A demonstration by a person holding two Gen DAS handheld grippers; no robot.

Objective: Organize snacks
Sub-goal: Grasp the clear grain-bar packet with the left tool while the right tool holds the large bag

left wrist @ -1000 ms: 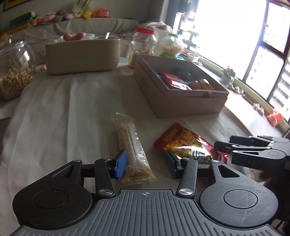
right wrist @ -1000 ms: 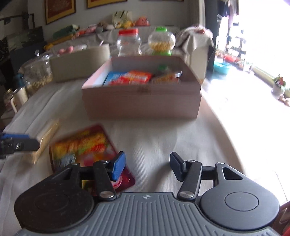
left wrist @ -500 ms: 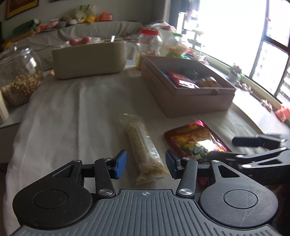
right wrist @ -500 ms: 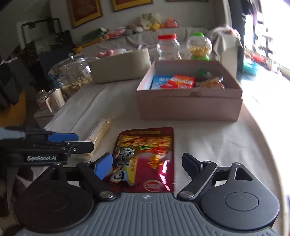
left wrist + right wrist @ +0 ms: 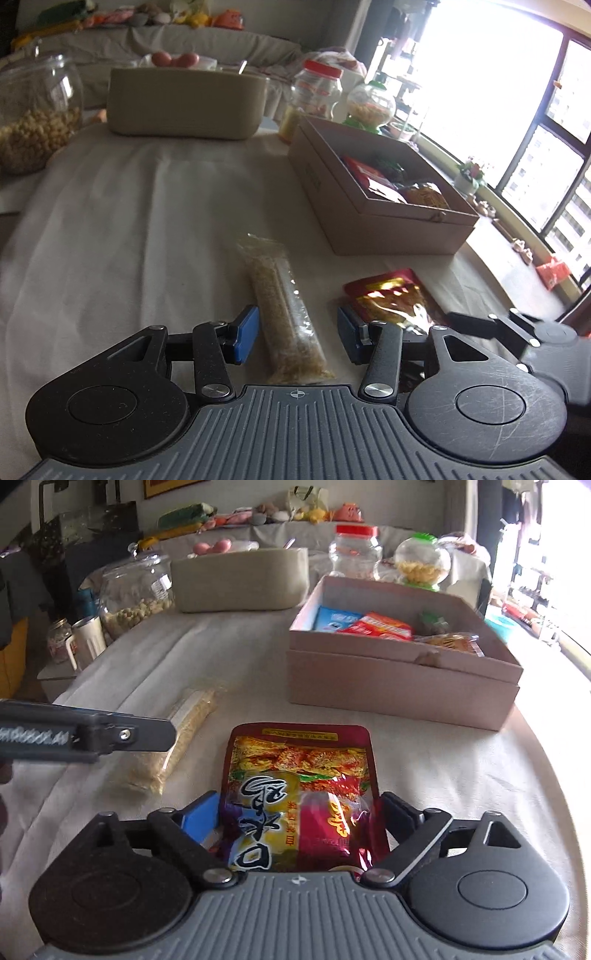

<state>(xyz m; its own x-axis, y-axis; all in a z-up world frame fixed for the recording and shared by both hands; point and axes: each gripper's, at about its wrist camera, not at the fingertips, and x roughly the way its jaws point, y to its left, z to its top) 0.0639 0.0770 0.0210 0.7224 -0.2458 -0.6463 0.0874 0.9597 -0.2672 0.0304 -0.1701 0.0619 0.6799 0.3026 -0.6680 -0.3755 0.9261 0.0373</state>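
A long clear-wrapped snack bar [image 5: 284,306] lies on the white tablecloth between the fingers of my left gripper [image 5: 297,338], which is open; the pads do not press it. To its right a red snack packet [image 5: 299,782] lies flat between the wide-spread fingers of my right gripper [image 5: 299,808], which is open with its pads flanking the packet's edges. The open cardboard box [image 5: 399,679] behind holds several snack packets. My right gripper [image 5: 480,325] shows at the right edge of the left wrist view beside the red packet [image 5: 391,299]. A left gripper finger [image 5: 110,734] crosses over the snack bar [image 5: 184,727].
A beige tub [image 5: 184,107] stands at the back. A glass jar of nuts [image 5: 37,118] is at far left, with a red-lidded jar [image 5: 317,92] and a green-based jar [image 5: 371,107] behind the box [image 5: 388,229]. A white mug [image 5: 86,642] stands off the left edge.
My right gripper has spread its fingers and shifted left, so the red packet now lies between them. The left gripper shifted slightly; the bar stays between its fingers.
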